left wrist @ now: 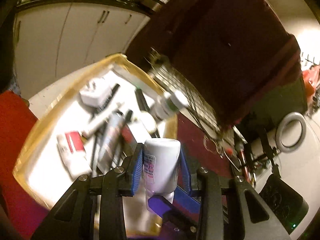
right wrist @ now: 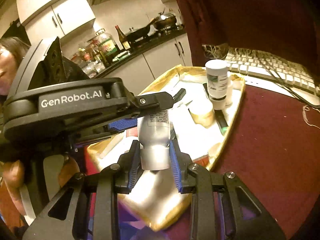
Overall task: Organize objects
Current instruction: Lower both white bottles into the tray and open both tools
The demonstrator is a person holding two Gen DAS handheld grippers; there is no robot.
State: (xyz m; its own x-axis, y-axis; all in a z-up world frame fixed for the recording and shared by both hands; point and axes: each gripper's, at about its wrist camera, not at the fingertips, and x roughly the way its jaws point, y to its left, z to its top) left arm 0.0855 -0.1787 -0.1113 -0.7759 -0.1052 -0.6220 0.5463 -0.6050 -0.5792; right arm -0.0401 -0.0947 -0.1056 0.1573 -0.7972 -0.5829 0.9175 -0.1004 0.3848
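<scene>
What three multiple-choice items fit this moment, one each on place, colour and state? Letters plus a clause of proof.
1. Place: where does the small white jar with the green label stand?
A. on the keyboard
B. in the gold-rimmed tray, stacked on other small containers
C. on the kitchen counter

2. Colour: what colour are the gripper finger pads?
A. blue
B. yellow
C. white

3. State: what is the white plastic bottle doing?
A. lying loose in the tray
B. standing on the dark red tablecloth
C. clamped by both grippers at once

Key: 1 B, the right wrist view shows it perched on containers at the tray's far end. 2 A, ribbed blue pads show in both views. 3 C, the left gripper holds the body, the right gripper holds the cap end.
</scene>
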